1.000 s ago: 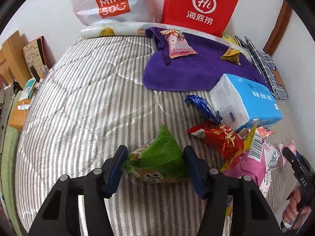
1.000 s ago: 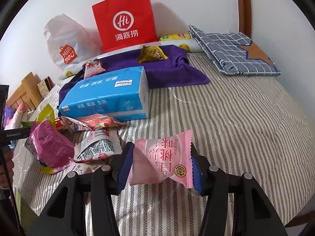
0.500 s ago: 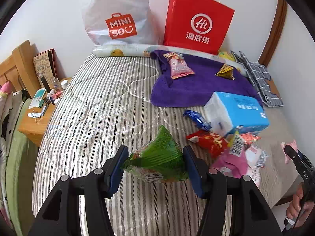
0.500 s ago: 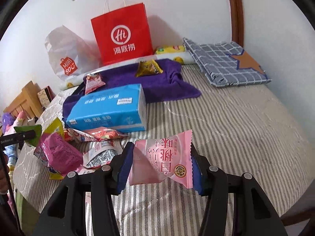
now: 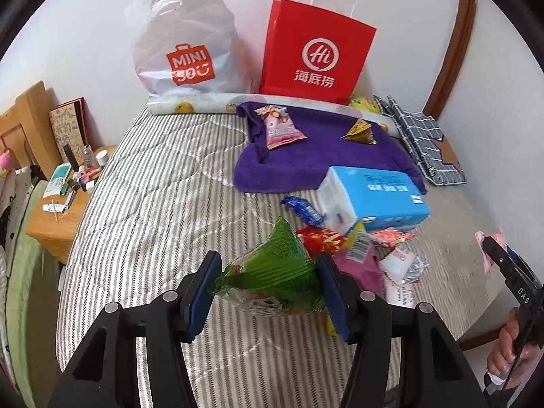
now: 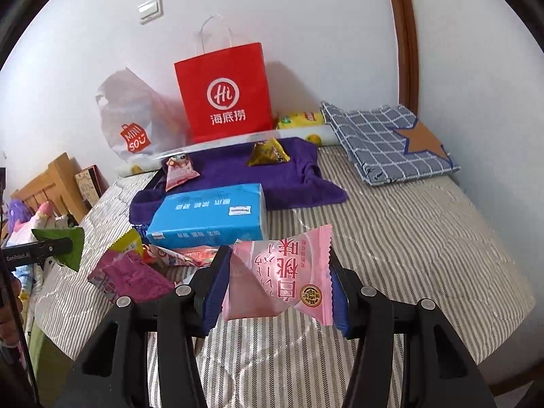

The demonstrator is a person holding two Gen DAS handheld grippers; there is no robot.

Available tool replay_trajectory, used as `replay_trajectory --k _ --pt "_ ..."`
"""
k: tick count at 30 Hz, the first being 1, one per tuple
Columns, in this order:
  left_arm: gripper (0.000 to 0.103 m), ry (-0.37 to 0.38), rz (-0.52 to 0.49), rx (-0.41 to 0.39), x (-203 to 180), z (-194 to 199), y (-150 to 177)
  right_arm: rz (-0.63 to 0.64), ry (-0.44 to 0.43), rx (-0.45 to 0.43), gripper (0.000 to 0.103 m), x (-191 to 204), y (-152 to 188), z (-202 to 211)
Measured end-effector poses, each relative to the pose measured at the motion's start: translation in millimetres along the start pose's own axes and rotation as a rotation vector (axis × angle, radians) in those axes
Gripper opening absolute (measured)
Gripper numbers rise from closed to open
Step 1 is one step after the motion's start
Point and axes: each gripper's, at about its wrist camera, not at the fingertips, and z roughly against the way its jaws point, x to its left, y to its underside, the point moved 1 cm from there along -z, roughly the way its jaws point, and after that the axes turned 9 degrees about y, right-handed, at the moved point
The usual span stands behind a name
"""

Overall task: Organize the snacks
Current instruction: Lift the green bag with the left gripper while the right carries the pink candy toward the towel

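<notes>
both grippers loaded above the striped bed

the left gripper (image 5: 268,282) is closed to a middling width on a green snack packet (image 5: 272,278), its blue pads (image 5: 200,292) pressing the packet's two sides; the packet hangs clear above the striped bedcover (image 5: 153,210). the right gripper (image 6: 275,282) is clamped the same way on a pink snack packet (image 6: 282,275), held up off the cover with its printed face toward the camera.

below and between them lies a loose pile of snacks (image 5: 367,248): a red packet, a magenta one, a blue one and some white wrappers, touching the near end of a blue tissue pack (image 6: 210,214). beyond the tissue pack a purple towel (image 5: 323,156) is spread on the bed, with a pink-and-white snack bag (image 5: 278,125) on its left part and a small gold packet (image 5: 358,132) on its right, well apart from each other.

against the wall stand a red paper bag (image 6: 226,95) and a white plastic bag (image 5: 185,44); what they contain cannot be seen. a checked blue cloth (image 6: 384,139) lies at the bed's right corner.
</notes>
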Motion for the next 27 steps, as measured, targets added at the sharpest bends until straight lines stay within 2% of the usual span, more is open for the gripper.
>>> replay_trajectory --k 15,27 --pt "0.055 0.079 -0.055 0.003 -50 -7 -8 0.007 -0.045 -0.041 0.052 16 -5 25" --pt "0.055 0.12 -0.087 -0.005 -80 -21 -24 0.002 -0.058 -0.05 0.052 17 -14 24"
